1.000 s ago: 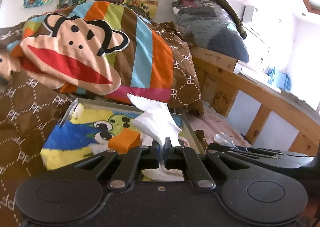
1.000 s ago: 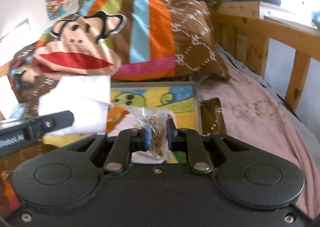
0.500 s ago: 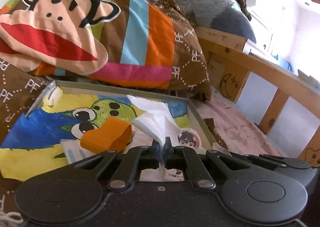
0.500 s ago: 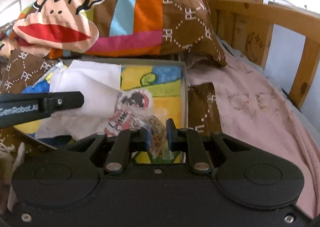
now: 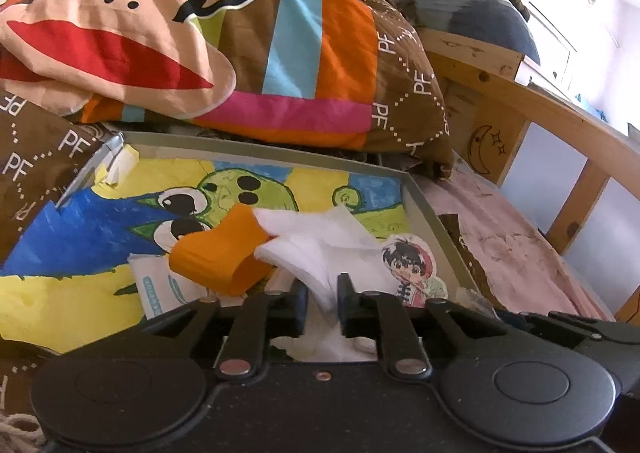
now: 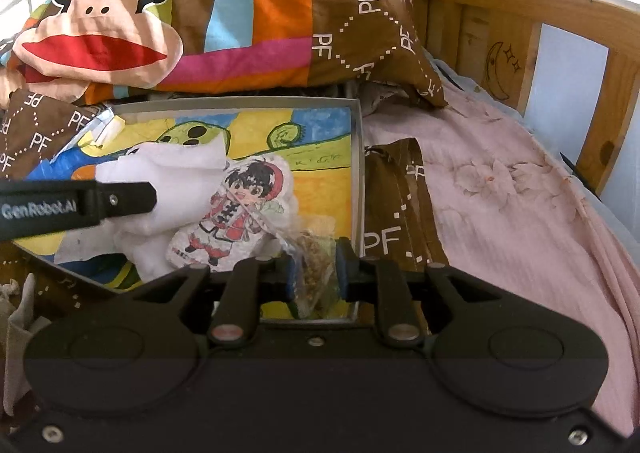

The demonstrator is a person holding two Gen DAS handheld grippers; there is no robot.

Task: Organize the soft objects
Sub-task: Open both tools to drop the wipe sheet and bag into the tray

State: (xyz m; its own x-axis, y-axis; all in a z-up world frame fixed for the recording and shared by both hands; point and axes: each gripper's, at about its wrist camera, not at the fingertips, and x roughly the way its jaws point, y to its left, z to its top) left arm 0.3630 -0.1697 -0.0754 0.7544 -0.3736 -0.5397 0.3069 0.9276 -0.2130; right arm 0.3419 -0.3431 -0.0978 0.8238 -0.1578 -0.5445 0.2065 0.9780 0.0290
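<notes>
A shallow grey tray (image 5: 436, 221) with a colourful cartoon drawing lies on the bed. My left gripper (image 5: 322, 293) has its jaws parted a little around a white tissue (image 5: 316, 241) that rests in the tray beside an orange soft piece (image 5: 216, 253). My right gripper (image 6: 316, 267) has its jaws parted around a clear plastic bag of brown bits (image 6: 314, 265) at the tray's near right corner (image 6: 357, 181). A cartoon-boy soft figure (image 6: 236, 213) lies in the tray; it also shows in the left wrist view (image 5: 412, 273). The left gripper's finger (image 6: 80, 203) reaches in over the tissue (image 6: 168, 169).
A striped monkey-face quilt (image 5: 180, 37) is heaped behind the tray. A pink sheet (image 6: 520, 193) covers the bed to the right. A wooden bed rail (image 6: 540, 53) runs along the far right. A white packet with blue print (image 5: 156, 285) lies under the orange piece.
Both grippers have come down to the tray. The left jaws have parted and the tissue has sunk onto the tray. The right jaws have widened around the bag, now at the tray's corner.
</notes>
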